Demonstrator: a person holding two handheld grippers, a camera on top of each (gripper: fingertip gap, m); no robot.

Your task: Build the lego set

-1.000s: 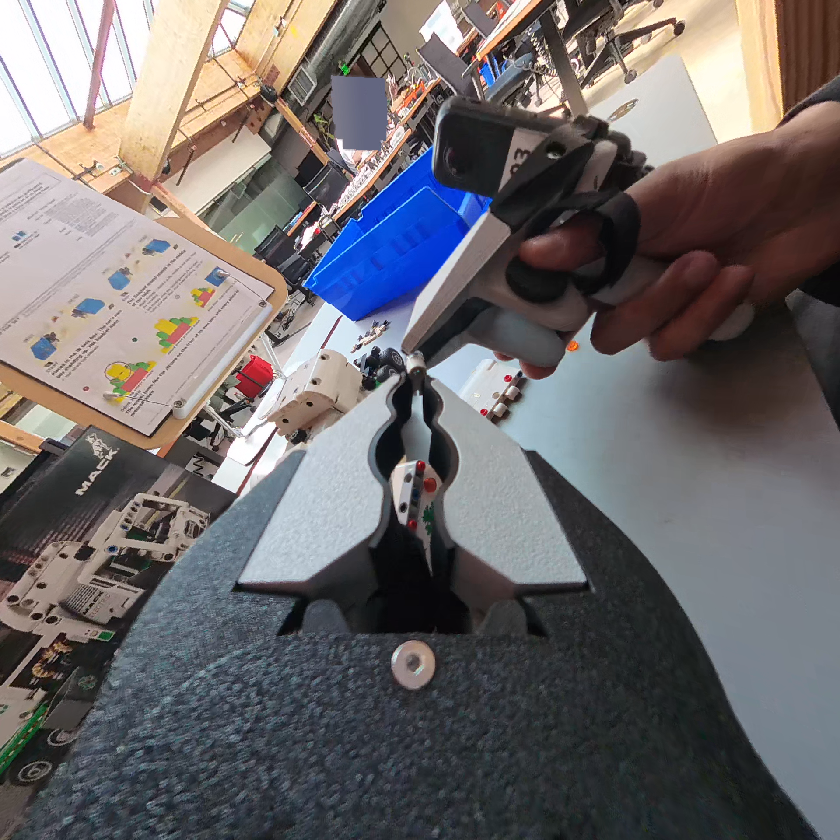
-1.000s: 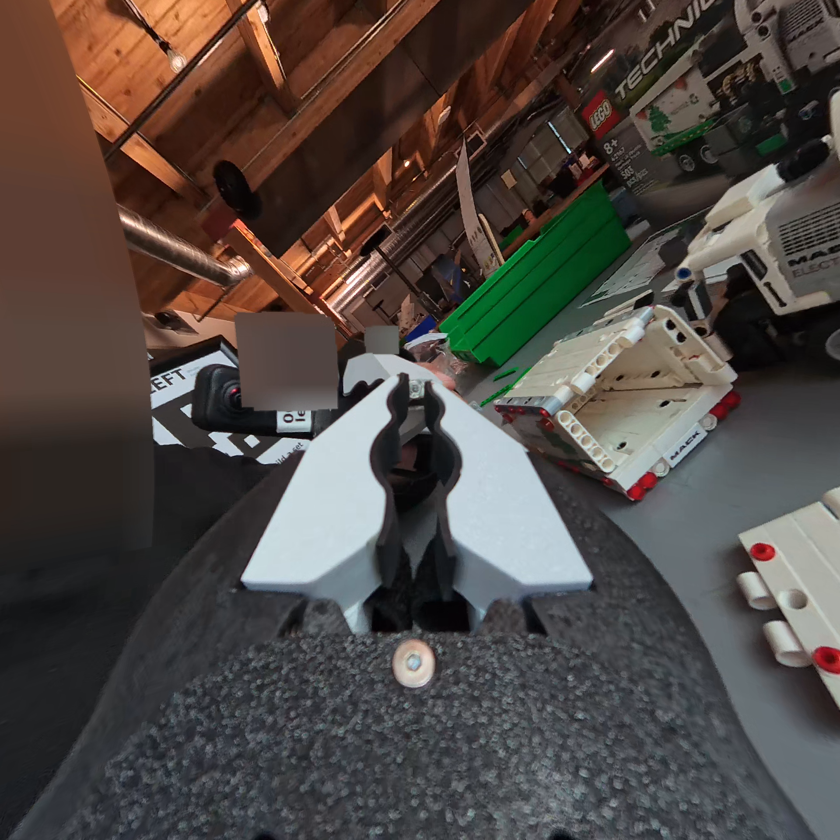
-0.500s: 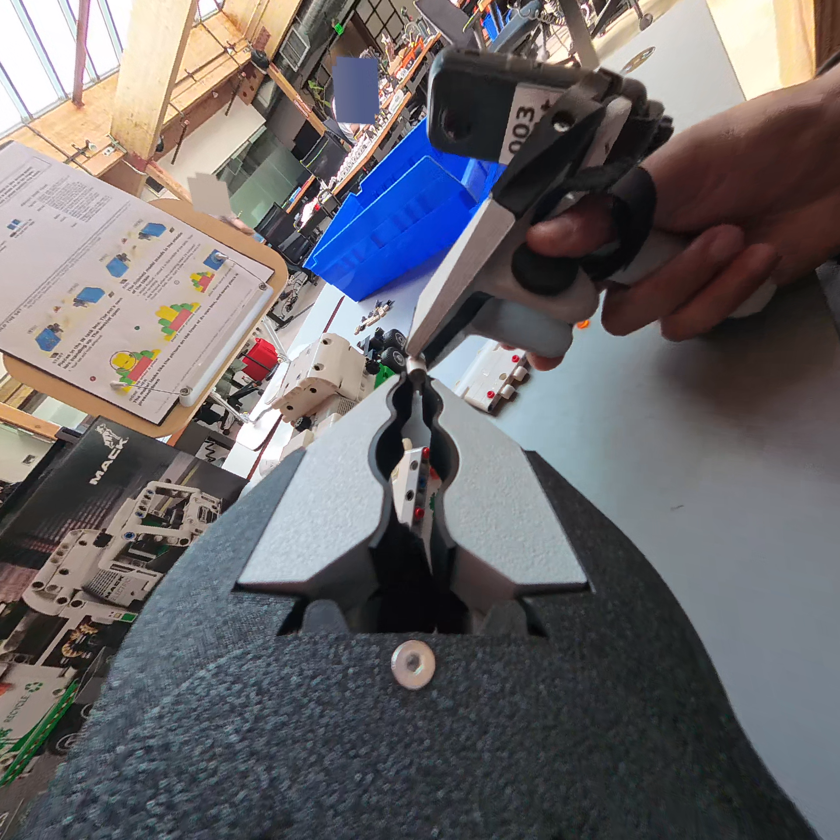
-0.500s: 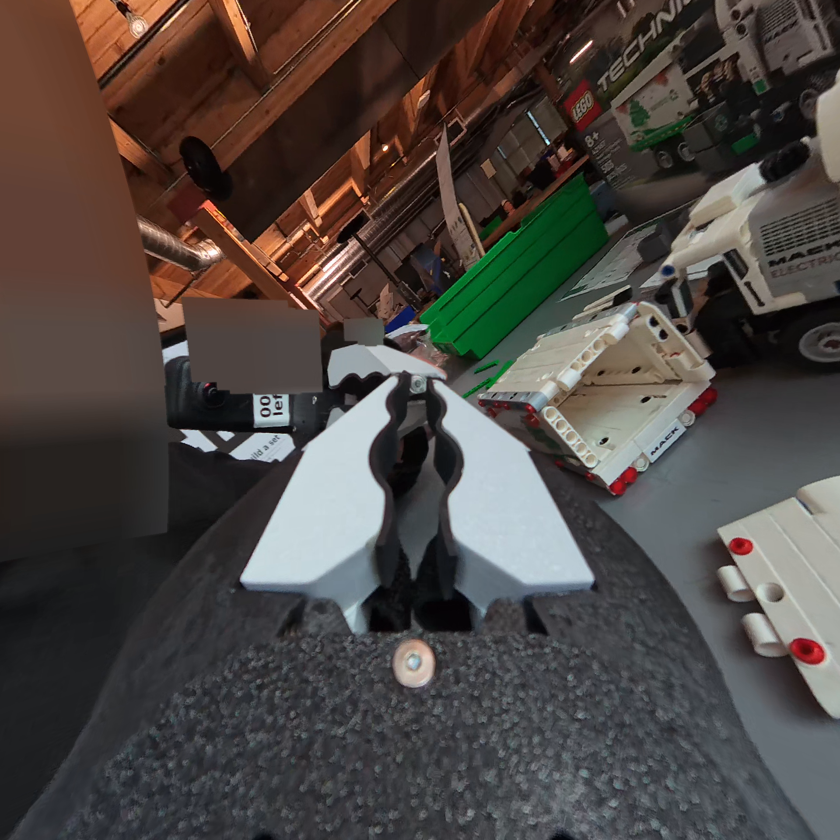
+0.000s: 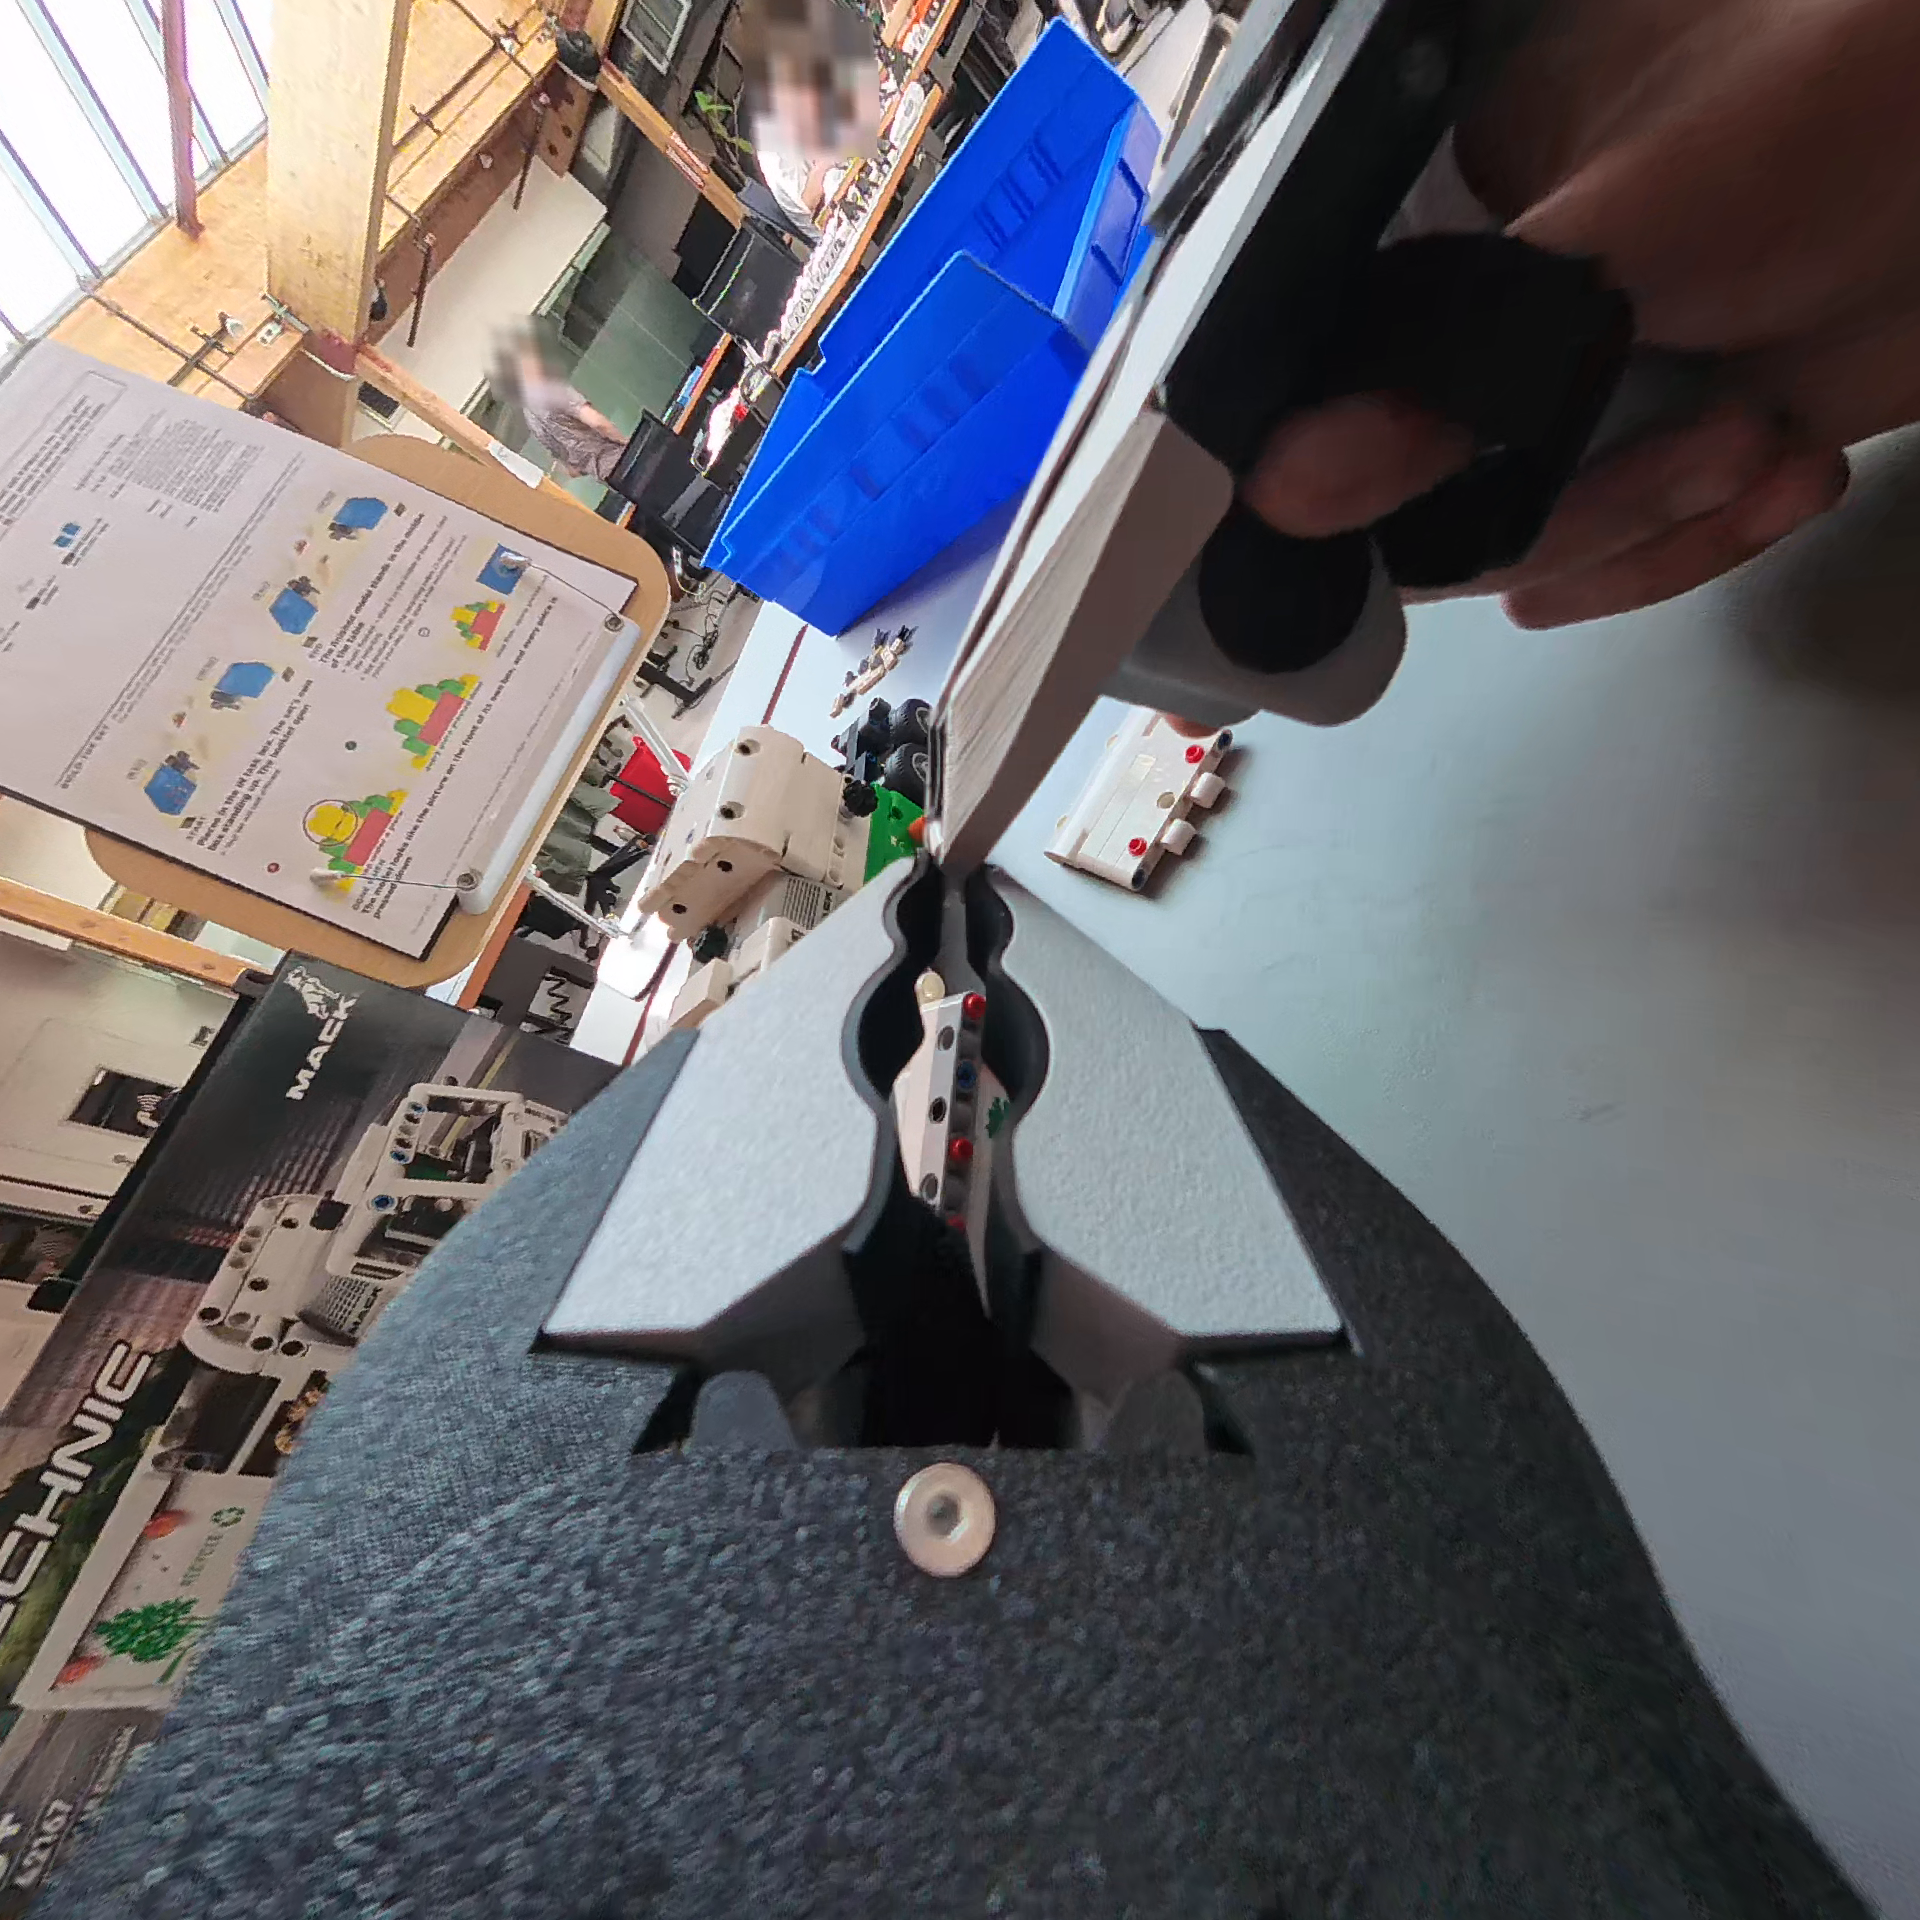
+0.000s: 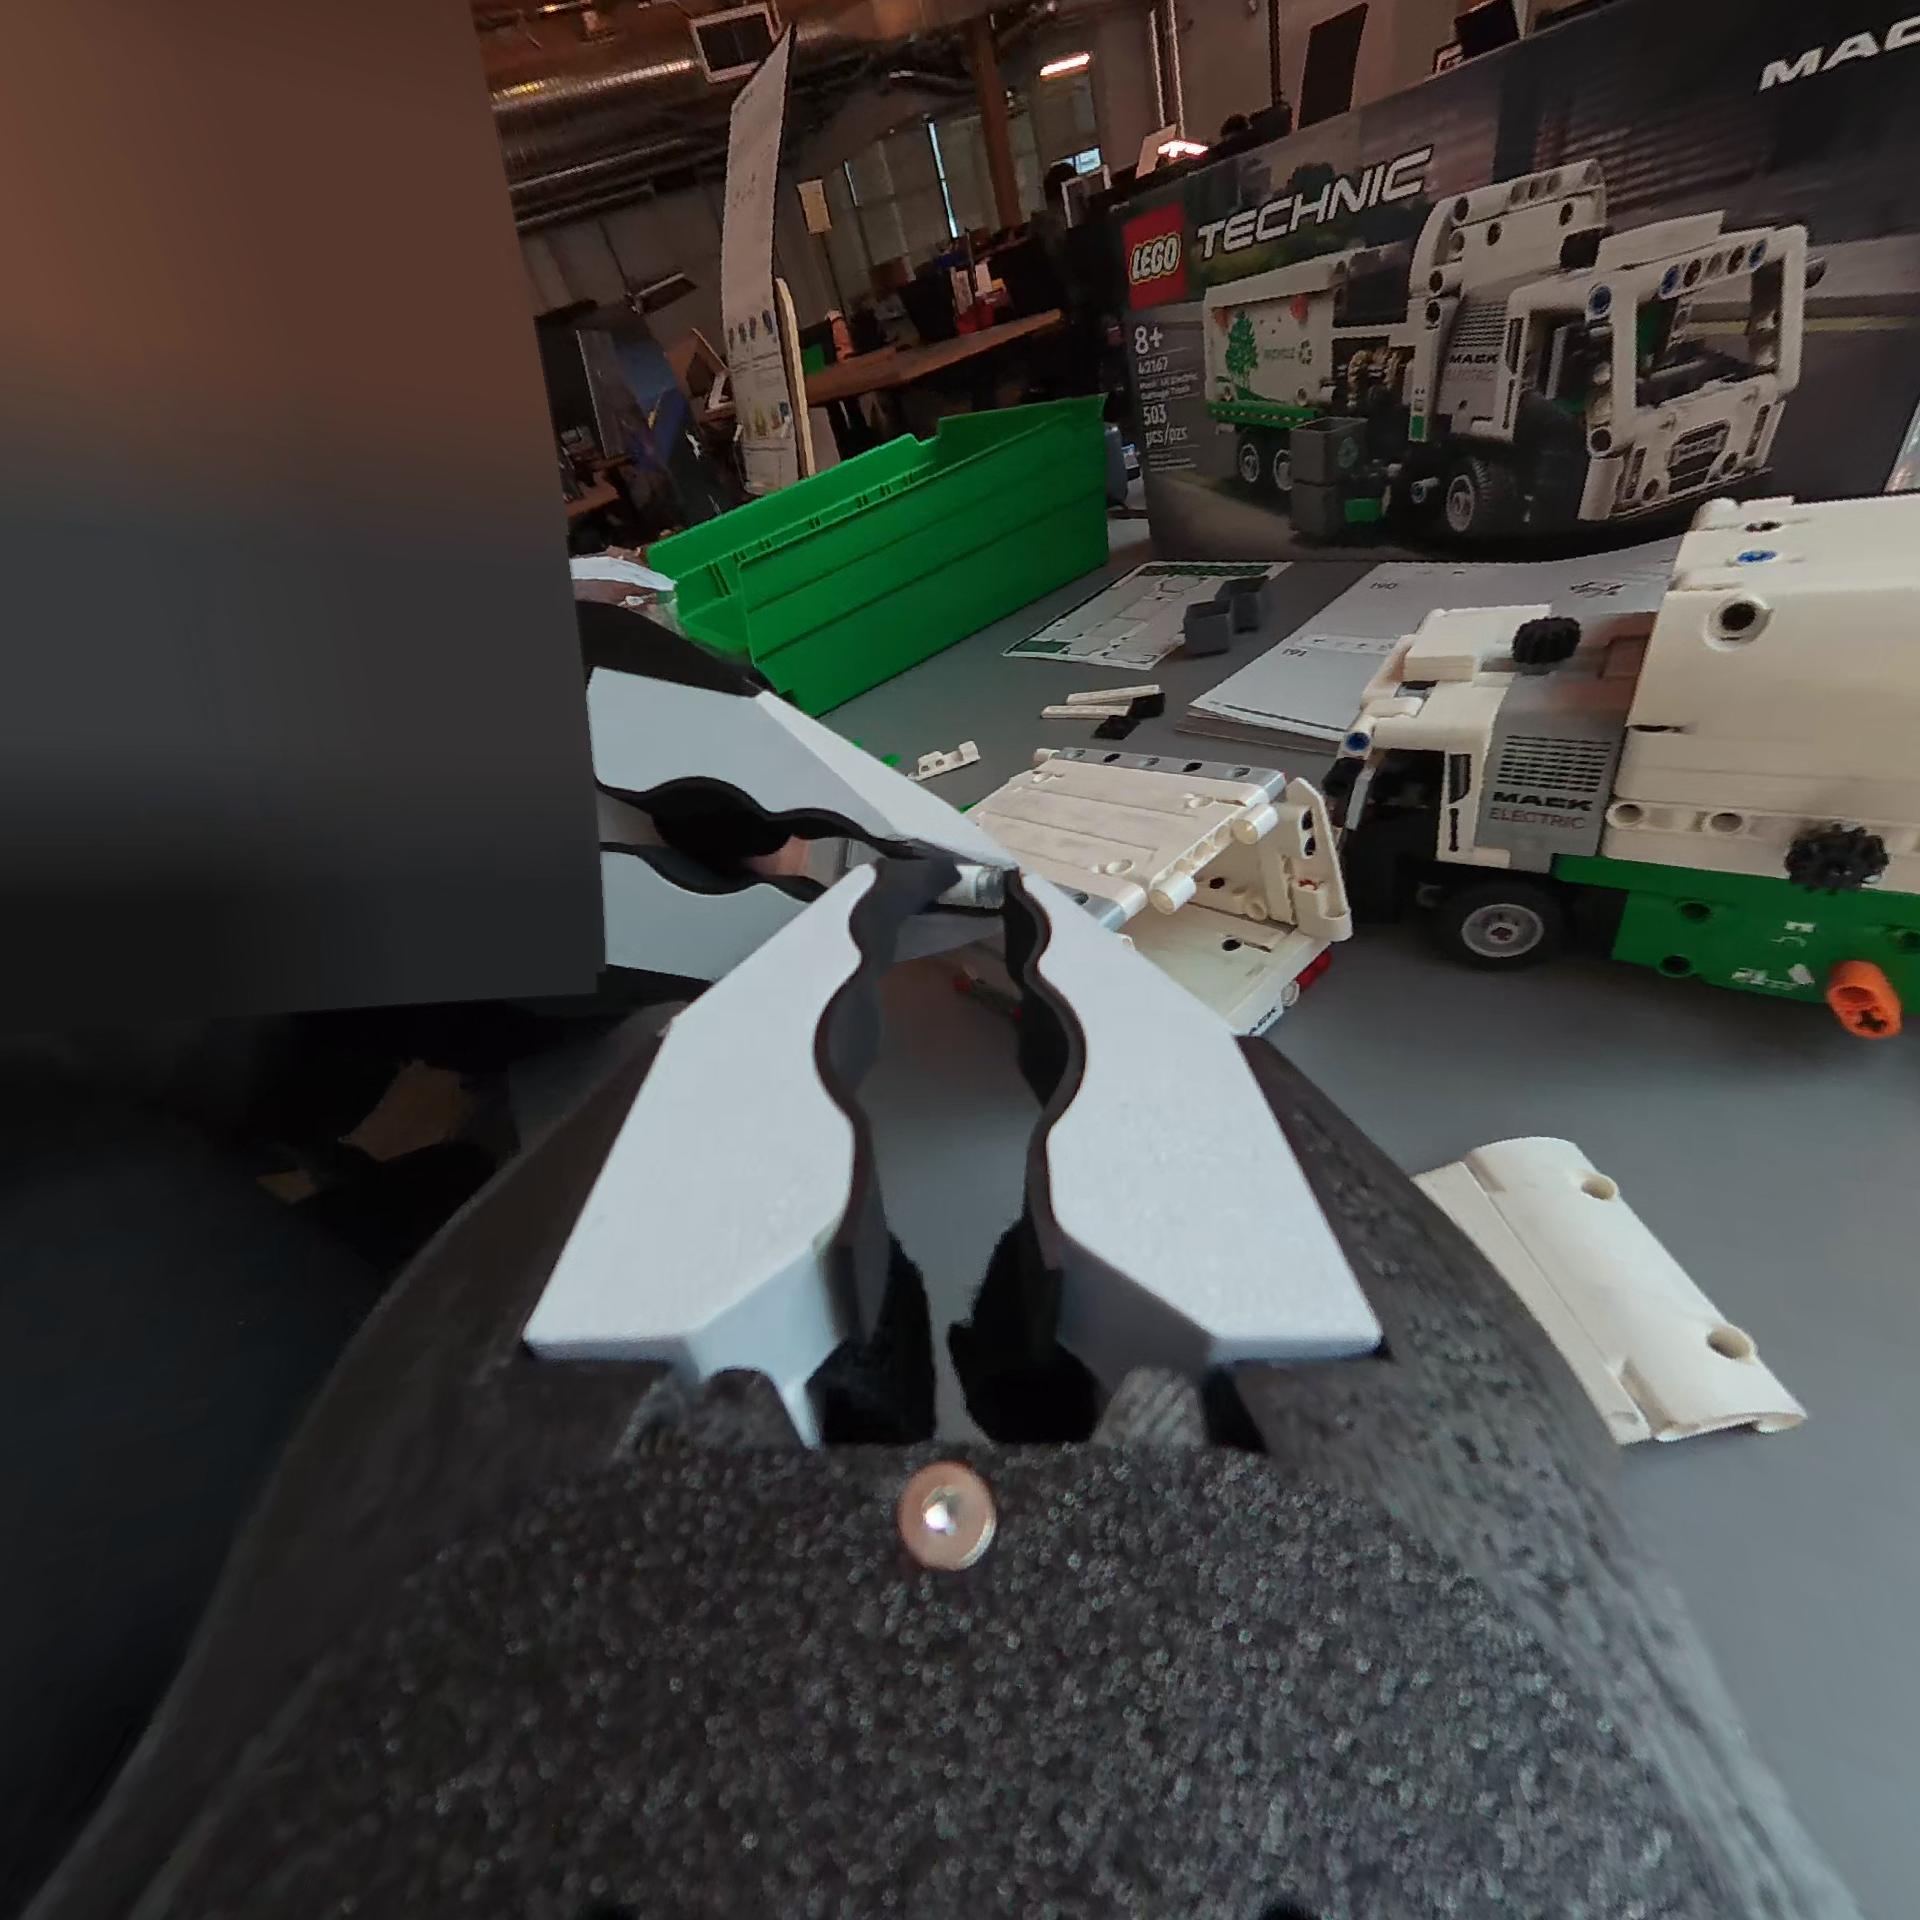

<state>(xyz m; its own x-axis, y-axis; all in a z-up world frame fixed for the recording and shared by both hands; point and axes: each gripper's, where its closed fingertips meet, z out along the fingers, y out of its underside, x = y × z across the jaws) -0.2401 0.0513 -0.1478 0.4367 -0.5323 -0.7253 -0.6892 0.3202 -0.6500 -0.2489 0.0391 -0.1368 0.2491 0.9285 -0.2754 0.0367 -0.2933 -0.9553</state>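
Left wrist view shows the left gripper (image 5: 945, 1039) clamped on a white panel piece (image 5: 948, 1091), the right gripper (image 6: 951, 935) slightly parted, pinching a small grey pin (image 6: 980, 886), near the printed box (image 6: 1507, 312).

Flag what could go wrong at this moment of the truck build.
1. The left tool clamps a white panel with red pins edge-on and tilted; it may pivot or slip under a push.
2. The right tool pinches only a small grey pin at its very tips, meeting the left tool tip to tip; slight misalignment could drop it.
3. The white hopper assembly lies just beyond the tips and could be bumped.
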